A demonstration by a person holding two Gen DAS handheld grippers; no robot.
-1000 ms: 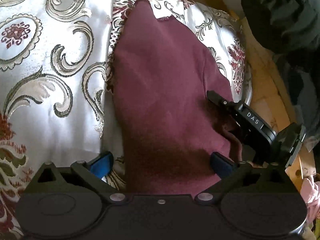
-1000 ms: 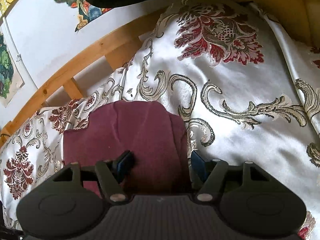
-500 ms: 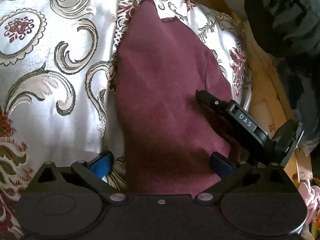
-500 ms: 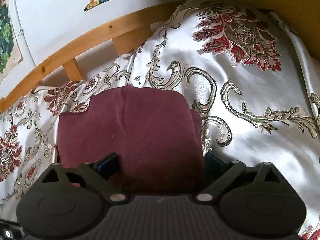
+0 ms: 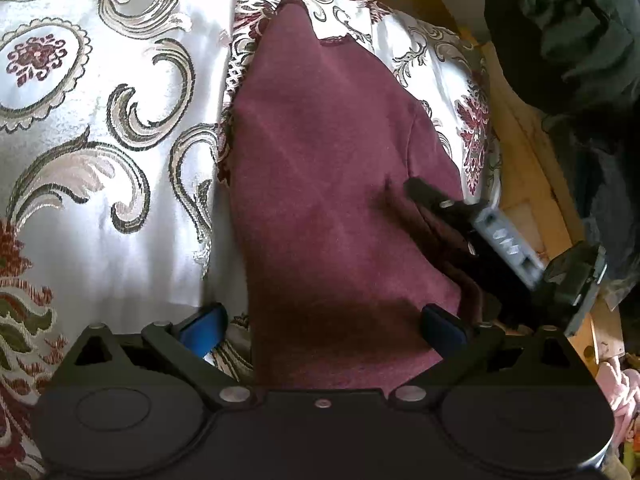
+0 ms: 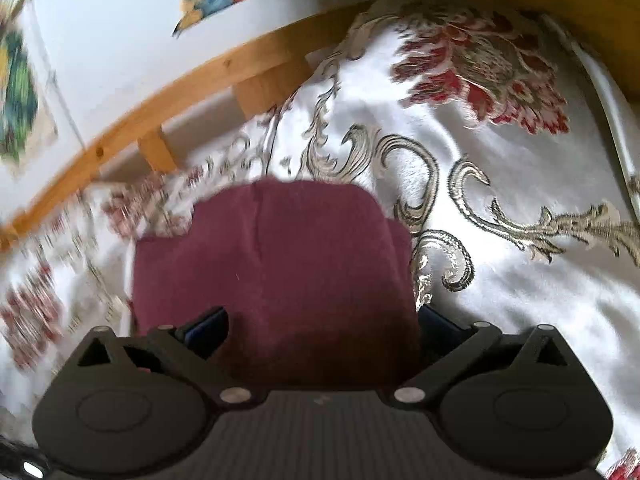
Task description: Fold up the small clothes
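A folded maroon garment (image 5: 328, 184) lies flat on a white satin bedspread (image 5: 80, 184) with scroll patterns. My left gripper (image 5: 322, 328) is open, its blue-padded fingers straddling the garment's near edge. The right gripper's black body (image 5: 500, 240) shows in the left wrist view, lying over the garment's right edge. In the right wrist view the garment (image 6: 272, 264) fills the middle, and my right gripper (image 6: 320, 332) is open with its fingers on either side of the near edge. That view is motion-blurred.
A wooden bed rail (image 6: 192, 80) runs behind the bedspread, with a white wall and colourful pictures (image 6: 16, 92) beyond. Dark clothing (image 5: 560, 40) is piled at the upper right of the left wrist view. Something pink (image 5: 620, 392) lies at the lower right.
My right gripper has opened wider and moved forward over the garment, which now fills more of its view. My left gripper has barely moved.
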